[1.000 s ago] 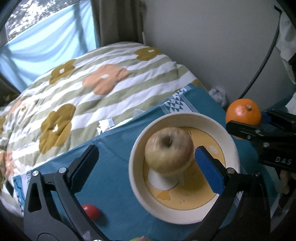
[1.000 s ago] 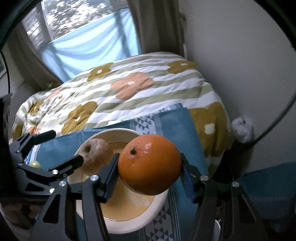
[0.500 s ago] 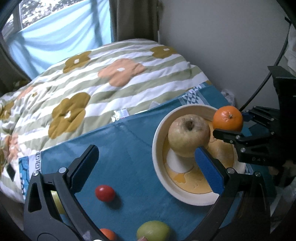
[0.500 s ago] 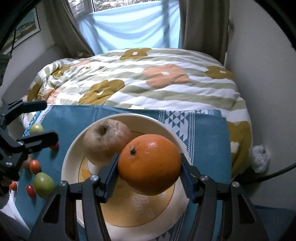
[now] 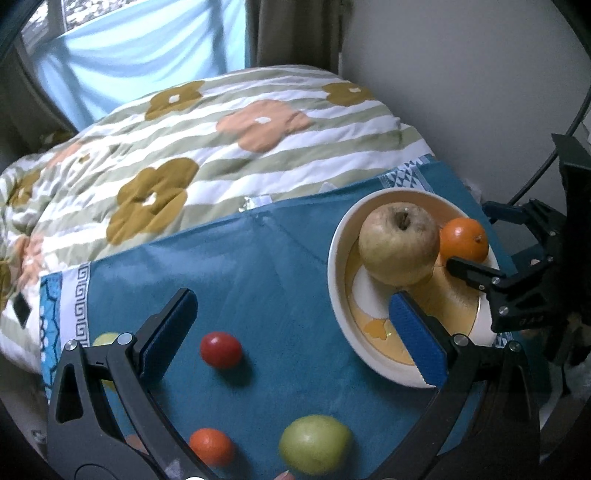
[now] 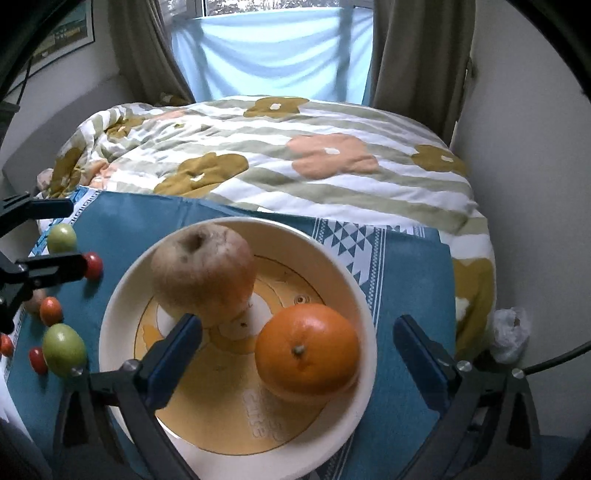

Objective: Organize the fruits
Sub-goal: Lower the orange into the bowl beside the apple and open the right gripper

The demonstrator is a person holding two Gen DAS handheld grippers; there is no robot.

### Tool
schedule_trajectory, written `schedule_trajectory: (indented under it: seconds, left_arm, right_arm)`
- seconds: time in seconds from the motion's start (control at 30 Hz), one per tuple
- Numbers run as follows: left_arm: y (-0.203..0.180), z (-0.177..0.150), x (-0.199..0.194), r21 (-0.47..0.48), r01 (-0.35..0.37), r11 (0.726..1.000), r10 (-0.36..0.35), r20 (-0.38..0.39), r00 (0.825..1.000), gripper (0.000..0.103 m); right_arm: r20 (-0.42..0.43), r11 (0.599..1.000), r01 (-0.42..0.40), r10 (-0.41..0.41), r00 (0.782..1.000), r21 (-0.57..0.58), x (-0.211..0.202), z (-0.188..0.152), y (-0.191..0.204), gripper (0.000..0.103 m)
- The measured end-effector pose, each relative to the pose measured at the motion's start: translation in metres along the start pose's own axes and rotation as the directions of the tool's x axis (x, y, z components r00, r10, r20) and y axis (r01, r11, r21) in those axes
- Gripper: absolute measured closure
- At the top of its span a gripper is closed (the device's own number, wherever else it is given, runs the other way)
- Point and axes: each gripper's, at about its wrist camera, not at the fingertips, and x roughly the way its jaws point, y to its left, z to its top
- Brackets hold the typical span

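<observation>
Orange [image 6: 307, 350] rests beside "cute" lettering [image 6: 255, 415] in bowl [image 6: 236, 230].

Home bedroom: bed with flowered quilt [image 6: 280, 162], curtained window [image 6: 273, 48], framed picture [image 6: 62, 33] on wall.

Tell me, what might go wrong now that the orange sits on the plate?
The orange lies near the plate rim; it might roll off as the opening right gripper pulls away. The apple beside it could get bumped. The left gripper might scatter the small red fruit on the cloth.
</observation>
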Motion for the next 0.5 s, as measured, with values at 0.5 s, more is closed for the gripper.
schedule_trajectory:
  seconds: [0.5]
  left_arm:
    - [-0.004, -0.014, -0.070, -0.067, -0.068, 0.995, 0.074, 0.092, 0.993, 0.000]
  right_arm:
    - [0.052, 0.999, -0.008, 0.010, 0.999, -0.033, -0.065, 0.001, 0.016, 0.000]
